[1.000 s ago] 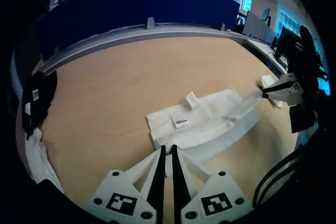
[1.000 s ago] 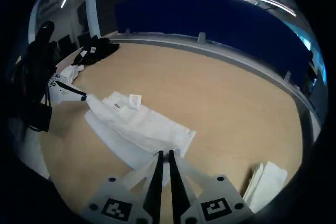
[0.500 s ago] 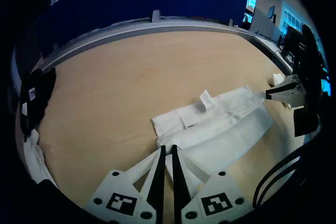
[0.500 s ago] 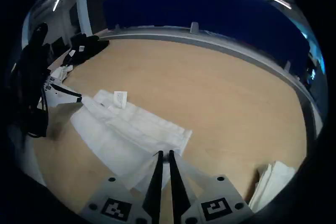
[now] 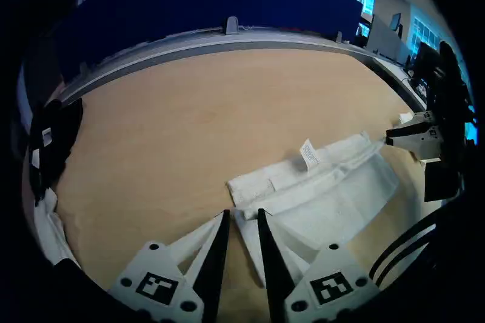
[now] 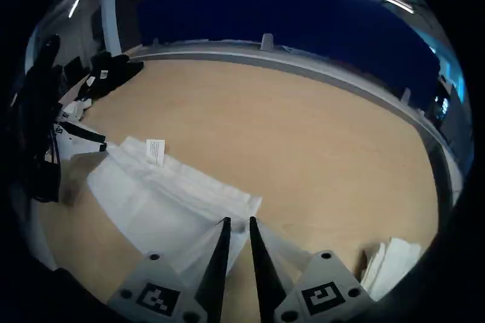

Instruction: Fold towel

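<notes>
The left gripper (image 5: 241, 213) is loose, its fingers apart, with one end of the towel (image 5: 321, 193) between them. The right gripper (image 6: 238, 221) is loose too, fingers a little apart, at the other end. The white towel lies long and folded on the table (image 5: 182, 111).

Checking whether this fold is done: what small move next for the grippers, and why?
Probably back both grippers straight off the towel. The left gripper and right gripper each stand with jaws parted around a towel corner, and the folded layer already lies down on the table, so nothing seems left to carry.
</notes>
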Available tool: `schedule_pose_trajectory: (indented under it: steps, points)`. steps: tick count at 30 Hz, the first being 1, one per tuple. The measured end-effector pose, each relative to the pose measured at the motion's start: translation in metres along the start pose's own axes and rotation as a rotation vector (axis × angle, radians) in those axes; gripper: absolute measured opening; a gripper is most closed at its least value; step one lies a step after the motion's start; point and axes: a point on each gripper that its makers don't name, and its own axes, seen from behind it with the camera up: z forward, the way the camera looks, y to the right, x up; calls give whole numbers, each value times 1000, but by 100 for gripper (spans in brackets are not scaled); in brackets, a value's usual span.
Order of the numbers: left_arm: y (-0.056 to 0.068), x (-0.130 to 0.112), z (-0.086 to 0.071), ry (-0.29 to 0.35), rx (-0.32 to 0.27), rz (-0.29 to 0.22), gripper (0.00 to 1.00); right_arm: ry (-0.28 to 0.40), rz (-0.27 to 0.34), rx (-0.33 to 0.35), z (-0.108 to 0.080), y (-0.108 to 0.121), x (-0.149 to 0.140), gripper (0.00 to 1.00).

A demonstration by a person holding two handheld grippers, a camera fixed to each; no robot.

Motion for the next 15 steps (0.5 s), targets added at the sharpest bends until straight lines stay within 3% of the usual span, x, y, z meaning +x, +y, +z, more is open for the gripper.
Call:
schedule_pose_trajectory:
  steps: [7,10,15]
  points:
    - [-9,4,-3,10,16,-17,41,18,-6,-31,0,7,9,37]
    - [-10,4,-6,13,17,-20,47,26,-7,-42,-1,10,12,51]
    - [-5,2,-11,14,-2,-24,64,35,-9,-41,-4,9,13,63]
